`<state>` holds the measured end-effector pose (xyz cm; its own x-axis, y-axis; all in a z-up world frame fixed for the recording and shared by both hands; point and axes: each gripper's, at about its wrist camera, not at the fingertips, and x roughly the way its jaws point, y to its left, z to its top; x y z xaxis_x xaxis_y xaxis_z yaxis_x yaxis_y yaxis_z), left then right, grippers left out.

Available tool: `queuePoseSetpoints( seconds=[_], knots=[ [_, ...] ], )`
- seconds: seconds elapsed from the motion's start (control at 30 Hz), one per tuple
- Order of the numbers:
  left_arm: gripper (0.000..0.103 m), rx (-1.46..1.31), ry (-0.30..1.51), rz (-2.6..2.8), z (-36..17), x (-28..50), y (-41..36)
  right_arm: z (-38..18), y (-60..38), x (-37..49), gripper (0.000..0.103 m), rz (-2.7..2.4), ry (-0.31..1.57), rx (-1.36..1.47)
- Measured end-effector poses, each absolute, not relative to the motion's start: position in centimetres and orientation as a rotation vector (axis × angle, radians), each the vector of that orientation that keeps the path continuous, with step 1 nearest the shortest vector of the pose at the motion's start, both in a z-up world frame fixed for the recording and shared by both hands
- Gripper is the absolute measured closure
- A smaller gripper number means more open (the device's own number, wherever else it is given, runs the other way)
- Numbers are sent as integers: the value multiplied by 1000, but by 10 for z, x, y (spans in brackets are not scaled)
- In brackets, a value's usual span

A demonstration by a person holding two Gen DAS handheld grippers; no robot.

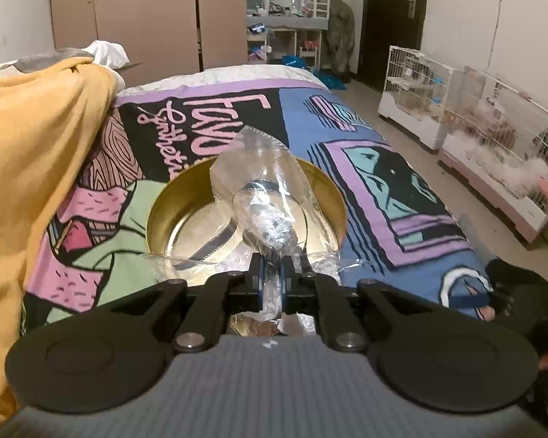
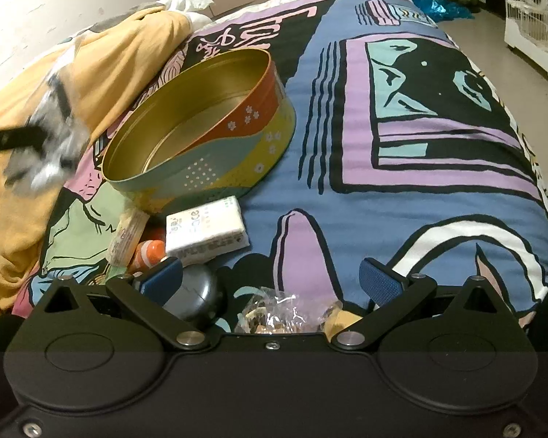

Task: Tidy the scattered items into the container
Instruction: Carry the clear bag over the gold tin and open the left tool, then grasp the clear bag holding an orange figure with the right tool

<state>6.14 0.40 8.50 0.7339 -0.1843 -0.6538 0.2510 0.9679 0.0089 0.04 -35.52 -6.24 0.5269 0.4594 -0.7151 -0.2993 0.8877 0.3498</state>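
**Carrying the first item to an empty tin**

Pinched in the closed left gripper [image 1: 271, 280], a clear plastic packet [image 1: 263, 197] hangs above the bare round tin [image 2: 157, 168]. Tissue pack [image 2: 206, 231], orange toy [image 2: 149, 252] and dark ball [image 2: 197, 295] wait beside it; right gripper [image 2: 270, 281] gapes empty.

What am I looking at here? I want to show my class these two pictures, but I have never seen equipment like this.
There is no robot: a person holds a pair of tongs in each hand, each with a camera looking along its fingers. One picture is from the left tongs, the other from the right tongs. Both look down on a bed with a colourful printed cover. On it stands a round tin, open and empty. The left tongs are shut on a crinkly clear plastic bag, held up in front of the tin. The right tongs are open and hold nothing. Near them lie a tissue pack, an orange toy, a grey round thing and another clear packet.
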Motion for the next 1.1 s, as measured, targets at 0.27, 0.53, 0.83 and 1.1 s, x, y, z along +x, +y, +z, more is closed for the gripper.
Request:
queuePoseSetpoints(
  seconds=[0.27, 0.53, 0.83, 1.1],
  knots=[
    [94, 102, 691, -225, 91, 96, -6, -66, -354, -5, 0, 468, 949, 182],
    [18, 74, 678, -115, 78, 124, 5, -68, -349, -14, 0, 461, 975, 134],
    [14, 61, 760, -186, 65, 79, 48, -76, -338, -18, 3, 459, 1013, 83],
    [14, 90, 915, -284, 28, 27, 60, -82, -335, -14, 12, 449, 1034, 63]
  ],
)
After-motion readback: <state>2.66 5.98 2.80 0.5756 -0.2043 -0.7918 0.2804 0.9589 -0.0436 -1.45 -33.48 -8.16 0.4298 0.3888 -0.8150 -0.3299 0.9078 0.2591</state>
